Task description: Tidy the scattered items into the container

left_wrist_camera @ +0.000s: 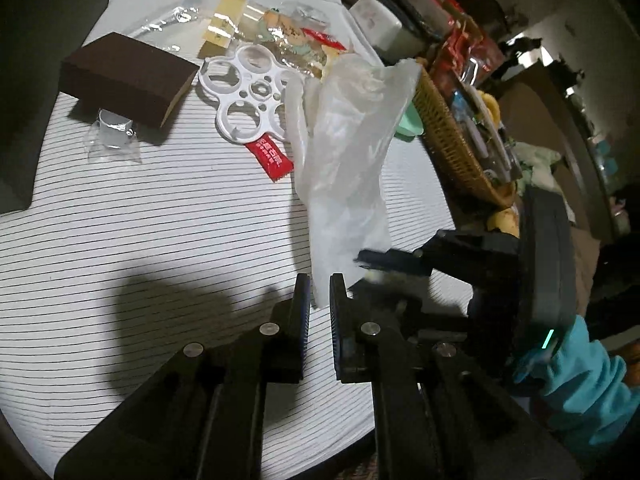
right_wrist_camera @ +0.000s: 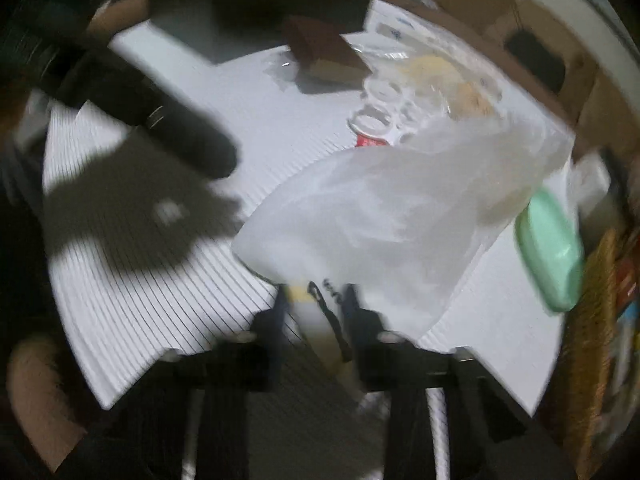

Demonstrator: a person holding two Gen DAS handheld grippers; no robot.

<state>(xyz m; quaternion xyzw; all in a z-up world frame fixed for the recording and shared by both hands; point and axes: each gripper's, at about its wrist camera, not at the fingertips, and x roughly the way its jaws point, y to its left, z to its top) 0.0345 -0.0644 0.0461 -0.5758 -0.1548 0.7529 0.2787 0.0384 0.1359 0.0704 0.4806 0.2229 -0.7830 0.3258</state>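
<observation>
Barely started: both claws, left gripper (left_wrist_camera: 319,292) and right gripper (right_wrist_camera: 316,300), pinch plastic bag (left_wrist_camera: 344,152); red packet (left_wrist_camera: 271,157), white ring holder (left_wrist_camera: 244,96) ahead, untidied.

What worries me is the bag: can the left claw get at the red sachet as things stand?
Probably not yet: the left claw is shut on the plastic bag, whose edge also crowds the red sachet.

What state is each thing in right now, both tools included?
left tool: shut on the plastic bag
right tool: shut on the bag's edge
plastic bag: lifted, held upright
red sachet: lying flat, partly under the white ring holder
brown box: closed
wicker basket: already holding items
</observation>
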